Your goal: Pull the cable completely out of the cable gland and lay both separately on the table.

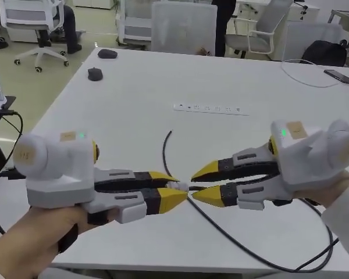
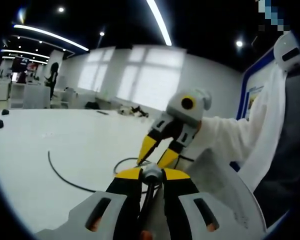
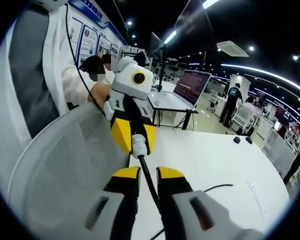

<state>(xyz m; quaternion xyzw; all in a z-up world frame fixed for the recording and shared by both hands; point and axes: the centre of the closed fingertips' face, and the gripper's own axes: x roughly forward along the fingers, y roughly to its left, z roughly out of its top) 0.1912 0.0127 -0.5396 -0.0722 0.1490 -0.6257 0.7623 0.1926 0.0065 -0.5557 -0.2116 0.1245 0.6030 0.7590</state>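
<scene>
A small white cable gland (image 1: 175, 186) (image 2: 152, 171) (image 3: 138, 146) is held above the table's near edge, with my left gripper (image 1: 179, 187) (image 2: 152, 174) (image 3: 138, 142) shut on it. A black cable (image 1: 232, 233) (image 3: 146, 176) leaves the gland toward the right, sags to the table and loops at the near right. My right gripper (image 1: 193, 186) (image 3: 148, 172) (image 2: 151, 162) faces the left one tip to tip. It is open, its jaws standing either side of the cable just behind the gland. Another stretch of the cable (image 1: 165, 148) (image 2: 65, 177) curves across the white table (image 1: 134, 93).
A white power strip (image 1: 209, 108) lies at mid-table. Two dark mice (image 1: 95, 74) (image 1: 107, 53) sit far left, a phone (image 1: 340, 76) far right. Office chairs stand beyond the table. A white mesh chair back (image 3: 65, 170) is close beside the grippers.
</scene>
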